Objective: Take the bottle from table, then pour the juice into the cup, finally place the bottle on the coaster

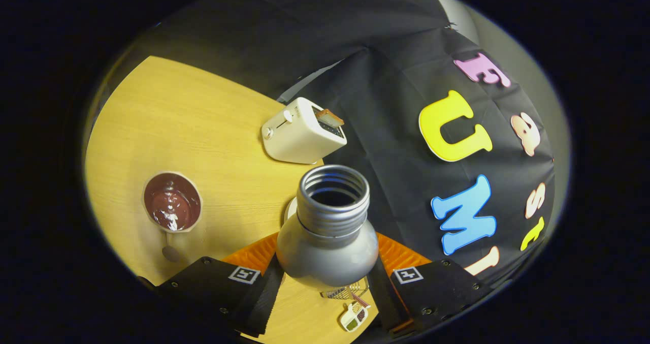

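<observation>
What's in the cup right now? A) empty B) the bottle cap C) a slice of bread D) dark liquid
D: the cup on the table holds glossy dark liquid, while the gripper has its fingers pressed on the uncapped bottle.

The gripper (327,278) is closed on the silver bottle (327,232), both fingers pressing its sides, so nothing else fits between them, and the bottle's open neck blocks the way straight ahead. Beyond the neck stands a white toaster (303,130) at the table's far edge, hard against the black cloth wall (396,130) that closes off the right. To the left the wooden table (167,115) lies bare and passable, broken by the cup (172,202) of dark juice just ahead of the left finger.
</observation>
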`<state>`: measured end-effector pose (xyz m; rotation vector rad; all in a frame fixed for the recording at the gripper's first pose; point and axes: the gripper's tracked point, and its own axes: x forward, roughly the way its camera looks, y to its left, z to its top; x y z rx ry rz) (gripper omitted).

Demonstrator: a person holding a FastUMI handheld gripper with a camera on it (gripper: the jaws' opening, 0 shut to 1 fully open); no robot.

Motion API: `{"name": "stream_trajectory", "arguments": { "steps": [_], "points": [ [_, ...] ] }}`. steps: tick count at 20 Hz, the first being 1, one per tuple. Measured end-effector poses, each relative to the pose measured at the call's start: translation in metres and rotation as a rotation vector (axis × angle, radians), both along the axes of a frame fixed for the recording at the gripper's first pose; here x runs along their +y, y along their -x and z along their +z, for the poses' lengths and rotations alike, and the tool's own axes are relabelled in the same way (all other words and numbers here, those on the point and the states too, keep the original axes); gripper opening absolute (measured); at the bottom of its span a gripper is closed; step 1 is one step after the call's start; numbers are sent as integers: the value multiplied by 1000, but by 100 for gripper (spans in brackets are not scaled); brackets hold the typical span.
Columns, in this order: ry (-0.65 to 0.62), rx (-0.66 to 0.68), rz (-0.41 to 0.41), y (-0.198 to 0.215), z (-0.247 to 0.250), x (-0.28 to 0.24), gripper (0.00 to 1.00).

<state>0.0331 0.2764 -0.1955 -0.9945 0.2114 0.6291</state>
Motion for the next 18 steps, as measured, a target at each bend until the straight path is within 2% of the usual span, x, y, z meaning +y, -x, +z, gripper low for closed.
{"name": "stream_trajectory", "arguments": {
  "steps": [12, 15, 18],
  "points": [
    [-526, 306, -266, -14, -14, -46, 80],
    [-657, 387, -365, -24, -23, -65, 80],
    [-714, 439, -436, -38, -41, -82, 80]
  ]
}}
